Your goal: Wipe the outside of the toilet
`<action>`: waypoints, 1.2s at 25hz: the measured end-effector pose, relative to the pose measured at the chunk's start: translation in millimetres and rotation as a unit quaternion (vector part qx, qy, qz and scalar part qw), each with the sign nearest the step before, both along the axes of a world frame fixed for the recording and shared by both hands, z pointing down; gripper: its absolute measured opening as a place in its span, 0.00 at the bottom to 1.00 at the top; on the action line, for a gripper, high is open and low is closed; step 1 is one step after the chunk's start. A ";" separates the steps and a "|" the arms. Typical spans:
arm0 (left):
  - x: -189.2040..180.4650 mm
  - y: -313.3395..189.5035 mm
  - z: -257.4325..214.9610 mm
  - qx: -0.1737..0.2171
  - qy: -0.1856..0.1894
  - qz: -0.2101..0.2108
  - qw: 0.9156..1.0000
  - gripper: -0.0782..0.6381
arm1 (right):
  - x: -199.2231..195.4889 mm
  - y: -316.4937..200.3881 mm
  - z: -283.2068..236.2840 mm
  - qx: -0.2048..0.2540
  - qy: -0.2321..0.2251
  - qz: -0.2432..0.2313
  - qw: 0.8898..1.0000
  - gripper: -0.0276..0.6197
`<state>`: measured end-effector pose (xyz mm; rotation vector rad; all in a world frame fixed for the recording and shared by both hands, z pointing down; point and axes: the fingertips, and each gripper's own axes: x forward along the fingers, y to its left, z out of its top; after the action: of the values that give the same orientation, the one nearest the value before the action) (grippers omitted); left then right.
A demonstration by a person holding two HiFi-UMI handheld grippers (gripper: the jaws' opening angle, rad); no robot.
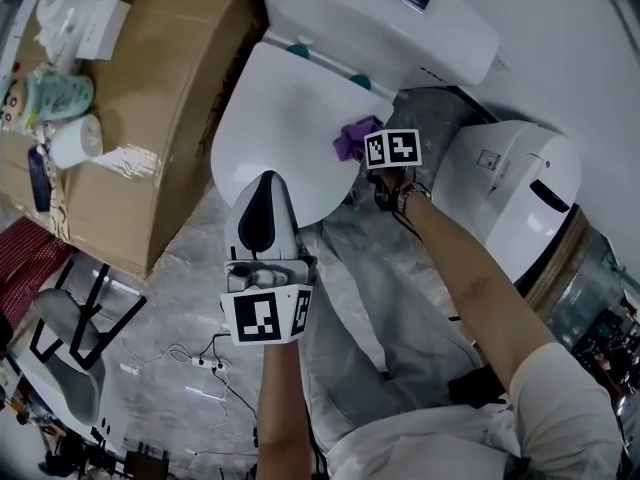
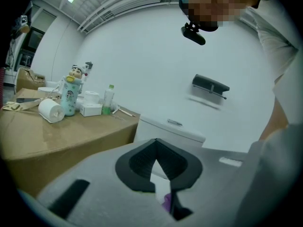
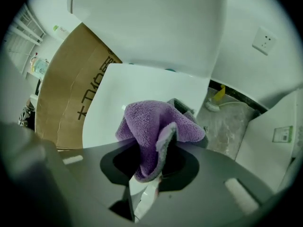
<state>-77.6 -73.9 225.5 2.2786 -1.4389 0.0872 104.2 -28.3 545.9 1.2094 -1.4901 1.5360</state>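
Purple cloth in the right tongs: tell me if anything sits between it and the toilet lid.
Nothing visible does. The purple terry cloth, clamped in the right tongs, is already at the right edge of the closed white toilet lid. The left tongs hang over the lid's front end, clear of the cloth.

Left side: cardboard box (image 1: 170,98) stood just beside the toilet (image 1: 290,128), blocking passage.
Right side: plastic-covered floor (image 1: 400,258) lay open up to a second white fixture (image 1: 510,183).
Lid's right edge: occupied by right gripper (image 1: 365,146) clamping purple cloth (image 1: 350,136).
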 end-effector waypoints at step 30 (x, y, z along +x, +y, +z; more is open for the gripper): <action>-163.3 -28.8 2.7 -0.006 0.040 0.056 0.998 0.12 | -214.3 -95.8 -30.0 0.076 -0.040 -0.050 0.995 0.19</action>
<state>-240.9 -102.7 228.2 2.3250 -1.2668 0.0399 -110.1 -124.0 515.9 1.1506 -1.7206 1.4420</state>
